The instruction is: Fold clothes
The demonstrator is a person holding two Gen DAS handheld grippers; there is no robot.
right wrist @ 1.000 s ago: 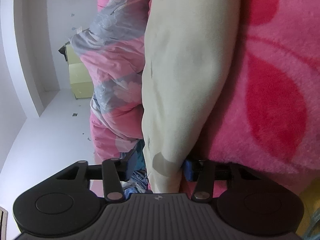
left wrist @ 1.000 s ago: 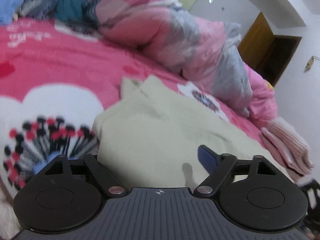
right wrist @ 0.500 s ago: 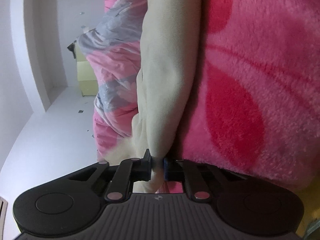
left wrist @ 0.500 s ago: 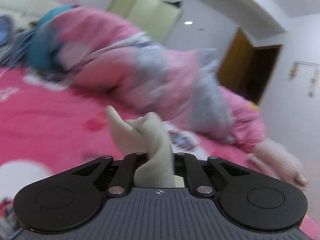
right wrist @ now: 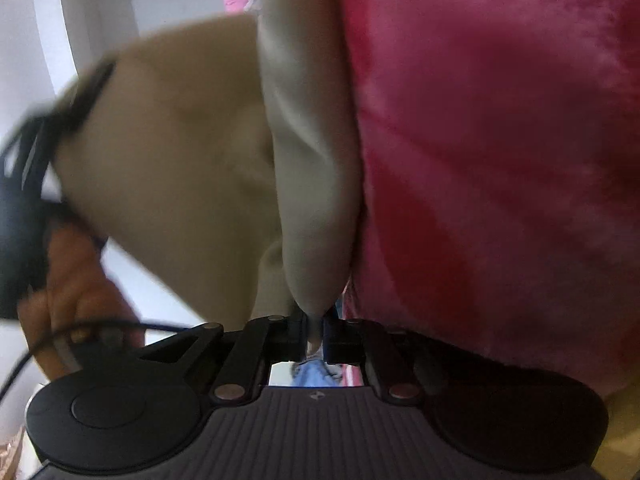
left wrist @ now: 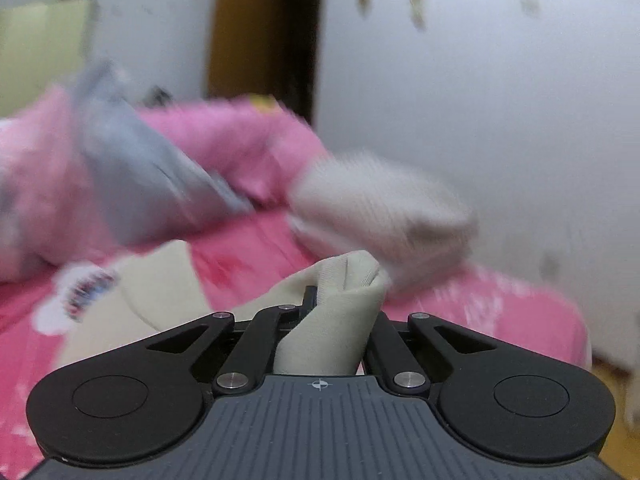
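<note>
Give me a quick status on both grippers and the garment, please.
Left gripper shut on cream garment, corner lifted. Right gripper shut on another edge. Pink blanket beneath; nothing in the way.

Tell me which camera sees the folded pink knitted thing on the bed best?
The left wrist view. The folded pale pink knit garment lies there near the edge of the pink bedspread, blurred but whole, beyond the cream garment pinched in the jaws. The right wrist view does not show it at all, only cream cloth and pink bedspread.
</note>
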